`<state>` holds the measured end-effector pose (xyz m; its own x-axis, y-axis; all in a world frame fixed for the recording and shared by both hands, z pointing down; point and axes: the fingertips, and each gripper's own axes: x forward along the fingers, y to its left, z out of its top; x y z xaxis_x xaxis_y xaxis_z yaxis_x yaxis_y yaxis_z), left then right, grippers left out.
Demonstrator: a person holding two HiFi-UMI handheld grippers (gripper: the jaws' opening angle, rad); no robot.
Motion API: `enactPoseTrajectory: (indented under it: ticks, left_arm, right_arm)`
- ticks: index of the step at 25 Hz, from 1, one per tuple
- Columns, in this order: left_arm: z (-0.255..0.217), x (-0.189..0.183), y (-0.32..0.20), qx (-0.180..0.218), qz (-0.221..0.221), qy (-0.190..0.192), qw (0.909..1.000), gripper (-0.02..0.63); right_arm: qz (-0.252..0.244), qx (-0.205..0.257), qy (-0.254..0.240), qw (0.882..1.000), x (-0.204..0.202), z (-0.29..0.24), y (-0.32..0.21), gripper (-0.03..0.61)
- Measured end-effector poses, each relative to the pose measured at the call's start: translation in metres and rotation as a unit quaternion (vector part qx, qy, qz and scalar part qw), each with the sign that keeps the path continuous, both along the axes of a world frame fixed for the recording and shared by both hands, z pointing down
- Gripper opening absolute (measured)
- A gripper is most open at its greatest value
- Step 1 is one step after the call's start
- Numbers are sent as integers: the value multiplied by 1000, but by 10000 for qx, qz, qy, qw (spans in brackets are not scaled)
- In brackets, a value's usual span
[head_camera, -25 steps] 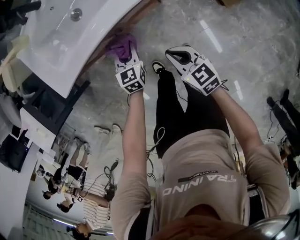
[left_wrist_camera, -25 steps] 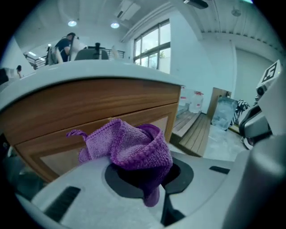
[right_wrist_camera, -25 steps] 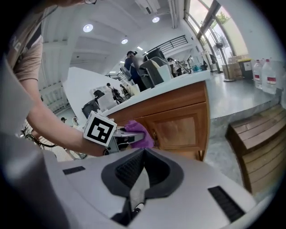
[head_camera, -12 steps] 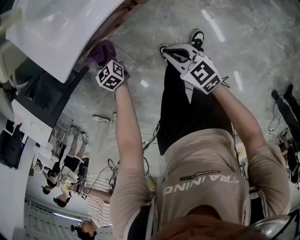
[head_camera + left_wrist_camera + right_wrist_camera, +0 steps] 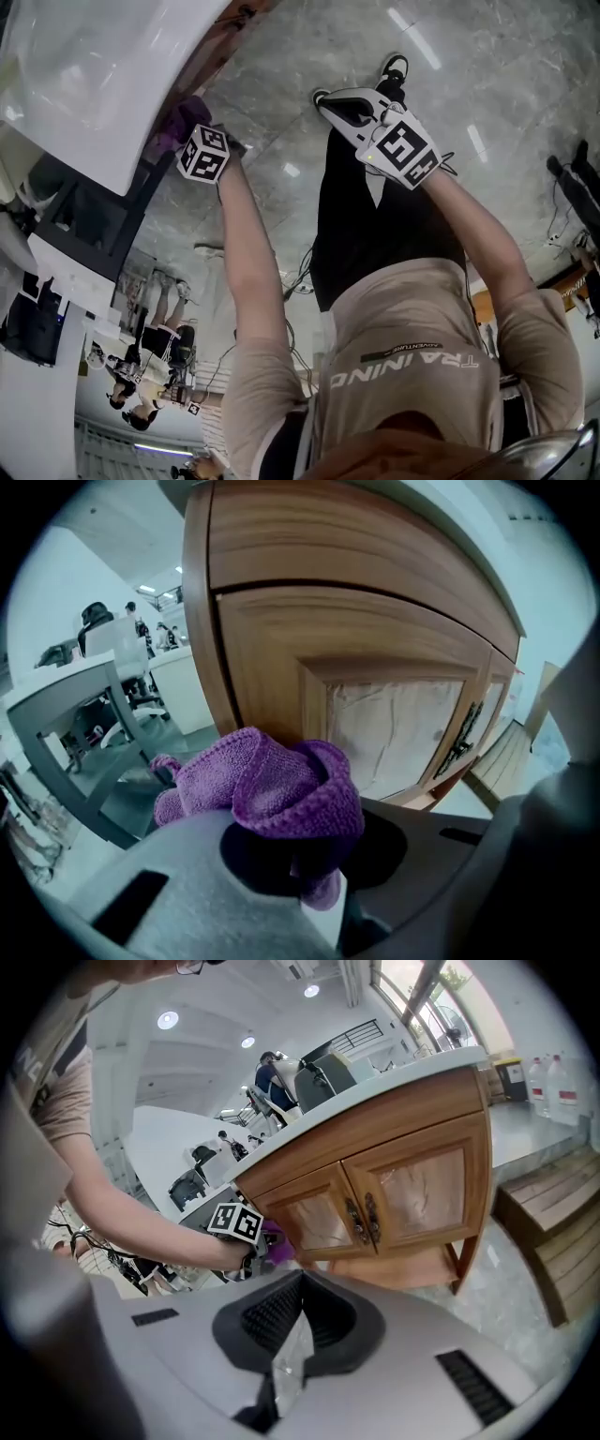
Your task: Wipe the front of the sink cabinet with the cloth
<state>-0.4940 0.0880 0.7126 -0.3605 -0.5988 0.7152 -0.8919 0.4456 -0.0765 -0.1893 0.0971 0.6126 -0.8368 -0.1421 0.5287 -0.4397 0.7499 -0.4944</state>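
My left gripper (image 5: 187,139) is shut on a bunched purple cloth (image 5: 176,122), pressed against the left end of the wooden sink cabinet (image 5: 221,45). In the left gripper view the cloth (image 5: 272,785) bulges out of the left gripper (image 5: 298,850), right in front of the left cabinet door (image 5: 375,658). From the right gripper view I see the whole cabinet (image 5: 394,1180), the left gripper (image 5: 251,1246) and the cloth (image 5: 279,1244) at the lower left door. My right gripper (image 5: 328,101) hangs away from the cabinet, and the right gripper (image 5: 289,1335) is shut on nothing.
A white sink top (image 5: 94,84) overhangs the cabinet. Dark metal door handles (image 5: 364,1218) sit at the middle of the doors. The person's shoes (image 5: 394,70) stand on the grey marble floor (image 5: 506,56). Wooden slats (image 5: 553,1241) lie right of the cabinet.
The left gripper has slid leftward along the cabinet front with the cloth in it. The right gripper has hardly moved.
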Motion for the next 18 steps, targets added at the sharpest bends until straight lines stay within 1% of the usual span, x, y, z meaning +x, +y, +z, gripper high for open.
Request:
enactPoseTrajectory:
  ticks: [2, 6, 9, 14, 18]
  left_arm:
    - [-1, 7, -7, 80, -86, -8, 9999, 49]
    - [-4, 40, -39, 237, 189, -61, 9995, 49]
    - [-6, 67, -60, 392, 140, 102, 9991, 49]
    - [-12, 120, -95, 582, 290, 211, 9977, 49]
    - [-19, 153, -117, 574, 590, 224, 9964, 49]
  right_arm:
    - [8, 52, 11, 10000, 6, 0, -4, 12]
    - [126, 104, 13, 9999, 26, -2, -13, 12]
    - [253, 82, -10, 9996, 47, -1, -19, 12]
    - [393, 94, -6, 9992, 87, 3, -26, 12]
    - [482, 38, -21, 9988, 108, 0, -30, 12]
